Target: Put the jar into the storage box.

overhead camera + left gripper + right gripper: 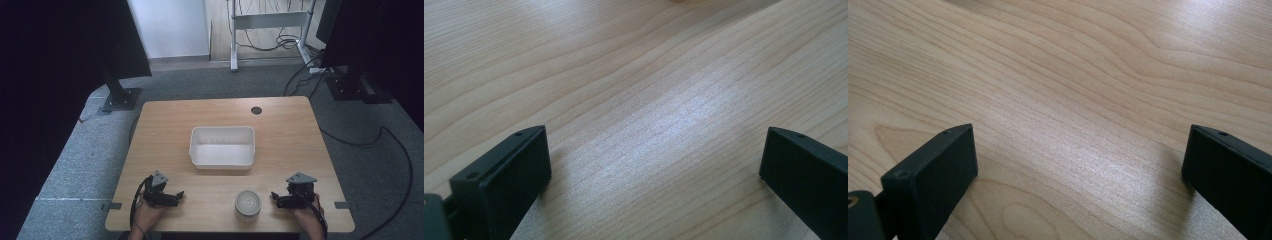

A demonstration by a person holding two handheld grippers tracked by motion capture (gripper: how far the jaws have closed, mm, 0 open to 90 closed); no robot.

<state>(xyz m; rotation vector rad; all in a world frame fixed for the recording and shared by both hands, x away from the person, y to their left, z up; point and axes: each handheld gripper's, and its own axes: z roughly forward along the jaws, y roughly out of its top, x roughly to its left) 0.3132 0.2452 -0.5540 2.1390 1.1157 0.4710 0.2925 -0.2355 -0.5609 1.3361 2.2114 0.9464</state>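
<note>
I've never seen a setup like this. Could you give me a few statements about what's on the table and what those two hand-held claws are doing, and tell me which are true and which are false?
1. The white bin sits near the middle of the table with nothing in it. True.
2. The right gripper is clamped on the round container. False: its jaws are spread wide over bare wood, and the container sits apart, just beside it.
3. The left gripper is open. True.
4. The round container is inside the bin. False: it stands on the table near the front edge, in front of the bin.
5. Both grippers rest near the front edge, one on each side of the container. True.
</note>
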